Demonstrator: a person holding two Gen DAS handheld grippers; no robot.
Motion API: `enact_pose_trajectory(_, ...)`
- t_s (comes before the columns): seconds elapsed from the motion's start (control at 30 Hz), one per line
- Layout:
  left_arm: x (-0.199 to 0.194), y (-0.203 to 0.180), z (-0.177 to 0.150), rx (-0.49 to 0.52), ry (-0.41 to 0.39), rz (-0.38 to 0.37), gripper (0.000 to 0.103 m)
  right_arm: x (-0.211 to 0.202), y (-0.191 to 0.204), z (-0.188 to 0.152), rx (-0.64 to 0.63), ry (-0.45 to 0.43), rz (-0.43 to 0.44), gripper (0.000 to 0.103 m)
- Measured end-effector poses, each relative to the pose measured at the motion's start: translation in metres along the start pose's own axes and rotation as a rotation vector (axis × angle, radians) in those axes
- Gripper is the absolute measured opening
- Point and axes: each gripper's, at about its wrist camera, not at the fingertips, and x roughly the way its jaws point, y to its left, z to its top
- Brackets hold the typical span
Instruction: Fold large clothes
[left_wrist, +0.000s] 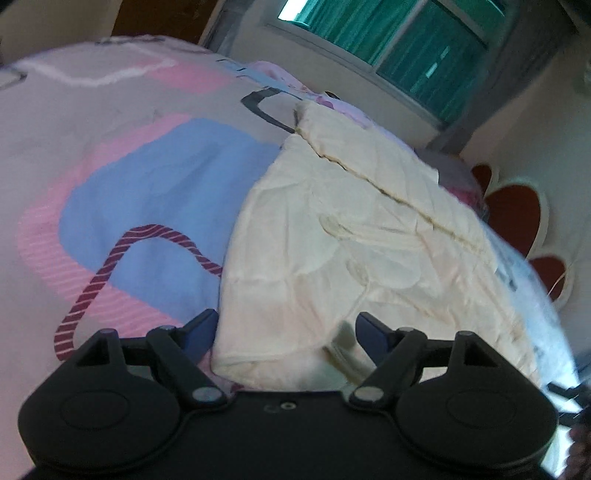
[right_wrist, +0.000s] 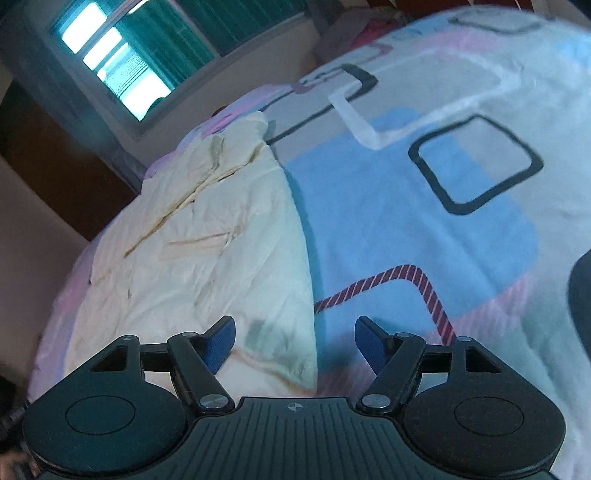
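A cream garment (left_wrist: 351, 251) lies folded lengthwise on a patterned bedsheet (left_wrist: 147, 177), with wrinkles and a dark seam along it. My left gripper (left_wrist: 286, 326) is open, its blue pads on either side of the garment's near corner, just above it. In the right wrist view the same garment (right_wrist: 207, 243) lies on the left half of the bed. My right gripper (right_wrist: 295, 341) is open over the garment's near right edge, holding nothing.
The bedsheet (right_wrist: 406, 206) has blue, pink and grey blocks with black and maroon outlines. A window with green curtains (left_wrist: 406, 48) is behind the bed. A white and red flower-shaped headboard (left_wrist: 524, 221) is at the right. A dark wall panel (right_wrist: 48, 155) is at the left.
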Motion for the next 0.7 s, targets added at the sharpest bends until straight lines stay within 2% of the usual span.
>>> enact_pose_trajectory(0.17,0.023,0.016,0.017,-0.115,0.021,-0.098,0.081,0.024,0.002,0.014,-0.010,0.043,0.025,0.072)
enact_pose_trajectory(0.3,0.035,0.019,0.027,-0.128,0.062,-0.158,0.080,0.034,-0.001,0.017,0.038,0.051,0.074,0.072)
enact_pose_trajectory(0.33,0.036,0.018,0.027,-0.119,0.077,-0.177,0.080,0.034,-0.001,0.015,0.045,0.062,0.100,0.068)
enact_pose_trajectory(0.37,0.037,0.017,0.025,-0.109,0.095,-0.205,0.076,0.035,-0.002,0.012,0.045,0.090,0.122,0.050)
enact_pose_trajectory(0.4,0.037,0.017,0.023,-0.100,0.119,-0.237,0.070,0.035,-0.002,0.007,0.044,0.115,0.134,0.044)
enact_pose_trajectory(0.47,0.037,0.012,0.015,-0.062,0.143,-0.256,0.069,0.030,-0.003,0.000,0.032,0.127,0.170,0.040)
enact_pose_trajectory(0.53,0.036,0.010,0.011,-0.030,0.139,-0.251,0.064,0.030,-0.013,0.000,0.089,0.124,0.198,0.035)
enact_pose_trajectory(0.57,0.038,0.012,0.012,-0.050,0.139,-0.254,0.059,0.032,-0.018,0.001,0.116,0.128,0.212,0.029)
enact_pose_trajectory(0.63,0.042,0.017,0.015,-0.098,0.139,-0.255,0.024,0.034,-0.019,0.004,0.127,0.129,0.236,0.017)
enact_pose_trajectory(0.67,0.041,0.019,0.016,-0.117,0.124,-0.264,0.012,0.031,-0.016,0.006,0.115,0.117,0.248,0.012)
enact_pose_trajectory(0.7,0.037,0.019,0.017,-0.137,0.092,-0.293,0.011,0.027,-0.012,0.008,0.107,0.097,0.269,0.011)
